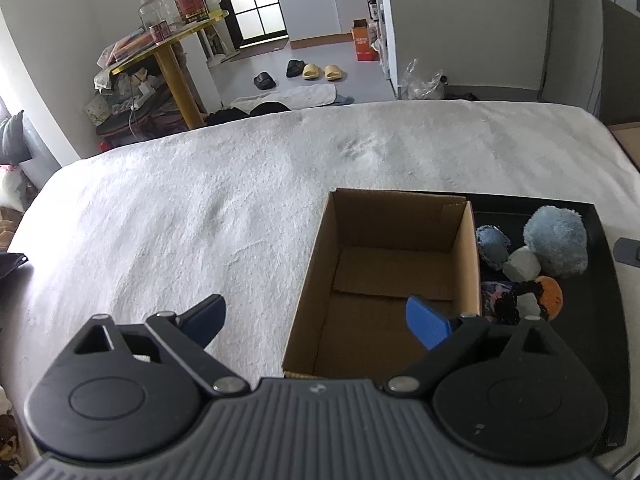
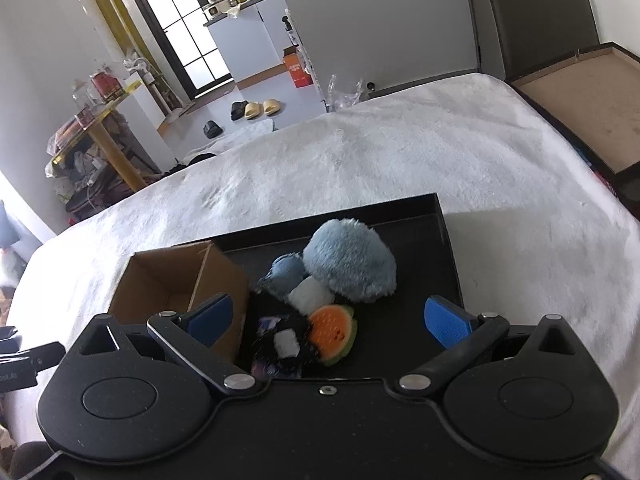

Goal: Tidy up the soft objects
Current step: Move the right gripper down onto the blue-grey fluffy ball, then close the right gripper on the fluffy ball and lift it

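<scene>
- Writing: no label can be read on the cardboard box (image 1: 394, 280) or on the soft toys; print on the orange carton (image 1: 365, 42) on the far floor is too small to make out.
- Left gripper (image 1: 316, 322): jaws wide apart, holding nothing; its right blue pad (image 1: 426, 326) hangs over the open box, its left pad over the white blanket (image 1: 200, 200).
- Right gripper (image 2: 338, 318): jaws wide apart, holding nothing, poised above the black tray (image 2: 448, 248) with the toys between and ahead of its fingers.
- Tray: lies on the blanket-covered bed near its front edge; the box stands against the tray's left side, open and empty.
- Soft objects: clustered on the tray's left half, just beside the box wall. A large blue plush ball (image 2: 350, 266) lies farthest back; a small blue plush (image 2: 286, 272) and a white plush ball (image 2: 310, 294) touch it in front.
- Nearest the tray's front edge: a black fuzzy toy with a white patch (image 2: 286, 344), touching a plush watermelon slice (image 2: 334, 330).
- View differences: only the left wrist view shows the box floor and flaps; only the right wrist view shows the watermelon's face and green rind, the tray's bare right half, and a brown board (image 2: 580, 108) beyond the bed's right edge.
</scene>
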